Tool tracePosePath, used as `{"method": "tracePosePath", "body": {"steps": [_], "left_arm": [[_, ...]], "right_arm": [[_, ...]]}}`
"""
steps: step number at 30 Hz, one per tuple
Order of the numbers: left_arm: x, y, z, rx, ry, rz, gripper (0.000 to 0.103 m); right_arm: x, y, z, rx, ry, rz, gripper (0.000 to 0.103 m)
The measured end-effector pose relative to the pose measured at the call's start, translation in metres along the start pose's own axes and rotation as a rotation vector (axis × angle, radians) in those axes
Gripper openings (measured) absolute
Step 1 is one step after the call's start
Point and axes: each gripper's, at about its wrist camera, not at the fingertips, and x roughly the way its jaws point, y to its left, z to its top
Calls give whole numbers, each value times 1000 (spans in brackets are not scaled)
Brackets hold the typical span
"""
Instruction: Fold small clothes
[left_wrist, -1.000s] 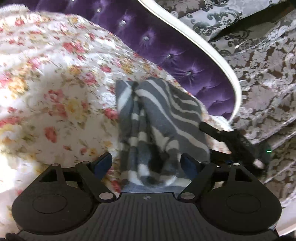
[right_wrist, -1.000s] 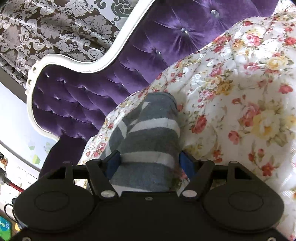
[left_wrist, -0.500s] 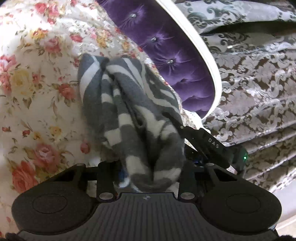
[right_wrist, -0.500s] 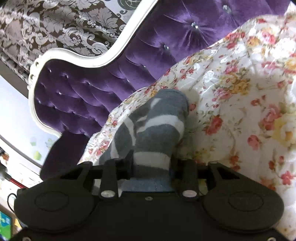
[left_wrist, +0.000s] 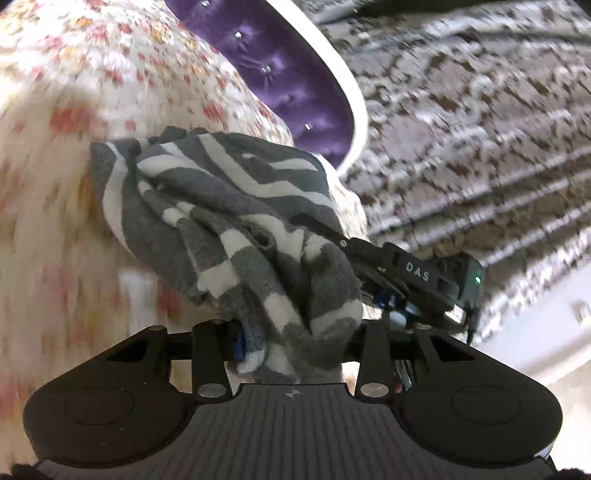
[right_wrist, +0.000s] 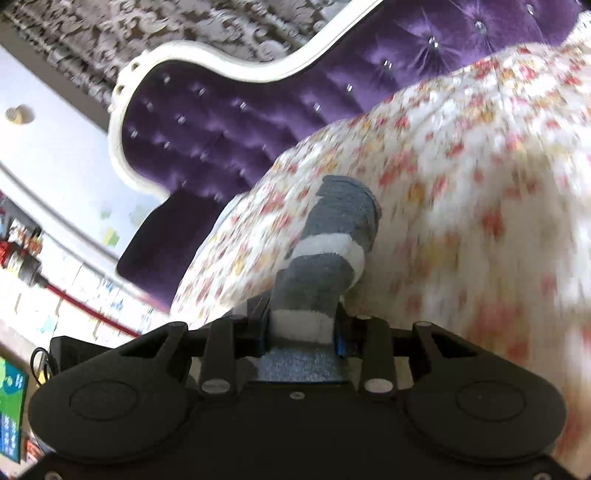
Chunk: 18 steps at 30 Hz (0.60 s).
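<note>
I had both tongs, left (left_wrist: 295, 338) and right (right_wrist: 301, 332), clenched on the striped sock (left_wrist: 236, 206) above the floral bedspread (right_wrist: 461, 184)

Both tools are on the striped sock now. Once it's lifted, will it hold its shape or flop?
Likely floppy: the striped sock bunches in loose folds ahead of the left tool. Its fuzzy knit probably grips rather than slips in the right tool. It looks light, so it should lift easily off the floral bedspread.

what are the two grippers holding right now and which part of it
Both hold the grey-and-white striped sock: the left gripper clamps a bunched end, the right gripper a white-striped end.
</note>
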Motion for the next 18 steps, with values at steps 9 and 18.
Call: {"method": "tracePosePath", "body": {"steps": [9,18], "left_arm": [[-40,-7,-101,102,-5,174,45],[-58,-19,-125,306,-133,445,48]], "right_arm": [[-53,27,-81,-41,7,-108,52],[-77,58,-118,-236,-239,-308,55]]}}
